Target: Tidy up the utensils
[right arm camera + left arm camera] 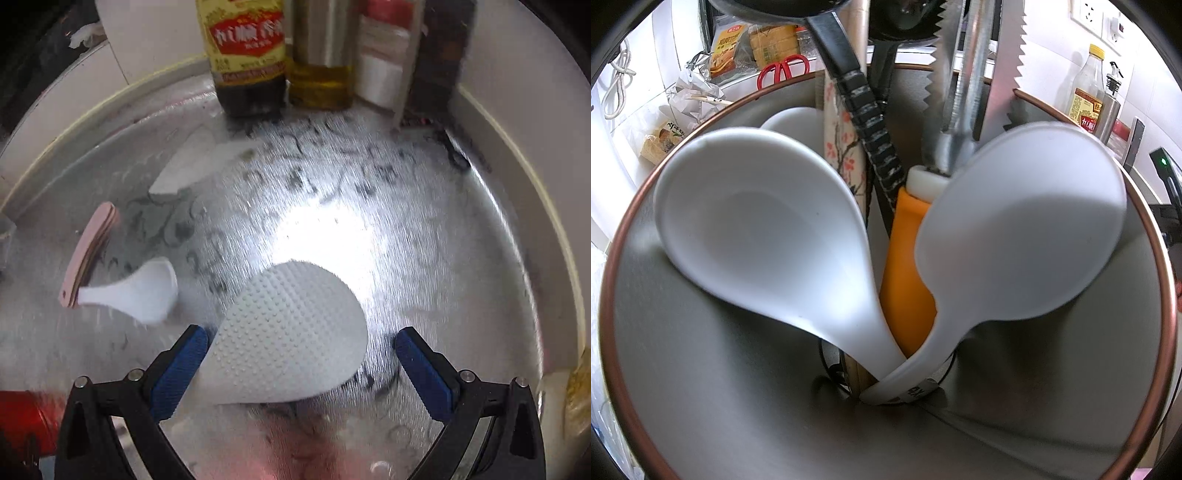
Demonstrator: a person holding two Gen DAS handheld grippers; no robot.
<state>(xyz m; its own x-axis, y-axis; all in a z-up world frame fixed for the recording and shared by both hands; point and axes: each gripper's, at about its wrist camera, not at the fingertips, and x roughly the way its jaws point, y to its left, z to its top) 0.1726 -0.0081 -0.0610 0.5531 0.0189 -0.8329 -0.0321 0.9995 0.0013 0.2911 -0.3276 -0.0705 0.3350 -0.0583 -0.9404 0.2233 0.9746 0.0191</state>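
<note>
On the counter, a steel holder point(701, 387) contains white spoons point(764, 221).

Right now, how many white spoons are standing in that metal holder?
2 for sure: one white spoon leans left, another leans right, their handles crossing at the bottom of the metal holder. A white rounded shape behind the left one may be a third.

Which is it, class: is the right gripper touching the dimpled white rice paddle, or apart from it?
Cannot tell. In the right wrist view the right gripper straddles the rice paddle; one blue pad stands clear, the other meets its edge in blur.
</note>
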